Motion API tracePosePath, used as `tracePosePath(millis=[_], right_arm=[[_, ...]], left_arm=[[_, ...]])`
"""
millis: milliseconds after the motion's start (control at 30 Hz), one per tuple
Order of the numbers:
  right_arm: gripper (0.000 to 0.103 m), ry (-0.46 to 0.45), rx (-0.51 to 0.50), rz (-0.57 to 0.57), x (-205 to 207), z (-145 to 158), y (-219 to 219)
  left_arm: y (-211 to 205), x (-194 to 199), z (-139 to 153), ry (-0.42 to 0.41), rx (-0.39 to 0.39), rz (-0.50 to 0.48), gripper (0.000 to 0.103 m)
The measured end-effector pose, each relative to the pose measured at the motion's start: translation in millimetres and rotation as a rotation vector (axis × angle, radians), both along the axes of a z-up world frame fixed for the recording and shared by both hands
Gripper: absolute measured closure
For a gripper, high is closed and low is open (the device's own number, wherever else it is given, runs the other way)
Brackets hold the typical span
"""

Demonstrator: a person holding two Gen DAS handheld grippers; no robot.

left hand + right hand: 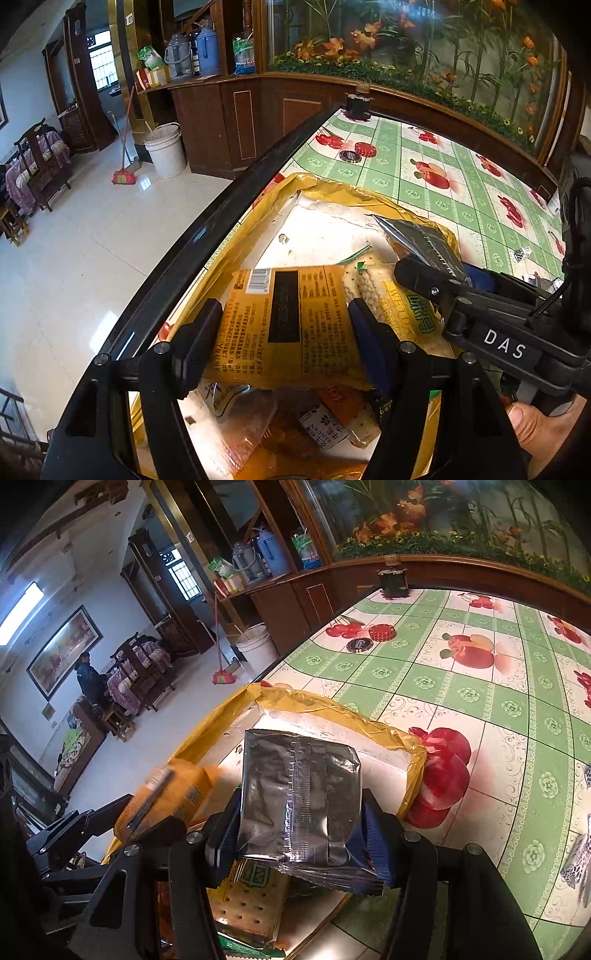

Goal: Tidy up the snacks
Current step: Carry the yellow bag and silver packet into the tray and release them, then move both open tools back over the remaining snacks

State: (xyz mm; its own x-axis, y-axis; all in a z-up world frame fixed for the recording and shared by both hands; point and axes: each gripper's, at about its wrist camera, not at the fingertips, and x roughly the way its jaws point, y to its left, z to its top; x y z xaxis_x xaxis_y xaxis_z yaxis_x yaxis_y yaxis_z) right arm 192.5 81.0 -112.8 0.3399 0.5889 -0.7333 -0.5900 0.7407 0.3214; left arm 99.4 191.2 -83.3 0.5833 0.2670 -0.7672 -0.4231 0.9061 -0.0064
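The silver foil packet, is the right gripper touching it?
Touching. The right wrist view shows the silver foil packet pinched between both fingers of the right gripper, its sides pressed in.

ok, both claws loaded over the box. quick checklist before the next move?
1. Right claw shut on silver pack: ok.
2. Left claw shut on yellow pack: ok.
3. Both packs over the box: ok.
4. Claws apart from each other: close, not touching; ok.
5. Room left in the box: far end bare; ok.
6. Silver pack held squarely: cannot tell.
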Motion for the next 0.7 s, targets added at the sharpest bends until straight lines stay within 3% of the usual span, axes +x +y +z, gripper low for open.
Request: tracePosePath(millis=[367, 600, 700], right_arm=[[0.040, 0.029, 0.015, -0.024, -3.0, 4.7, -7.9], [0.026, 0.026, 0.044, -0.062, -15.6, 17.2, -21.7], [0.026, 0.036, 0.056, -0.077, -16.7, 19.6, -29.5]], left_arm=[[2.8, -14.5, 9.1, -0.033, -0.022, 0.014, 0.033], [-7.1, -28.0, 23.8, -0.080, -0.033, 0.008, 0.031], [-12.9, -32.9, 28.7, -0.093, -0.040, 0.002, 0.031]])
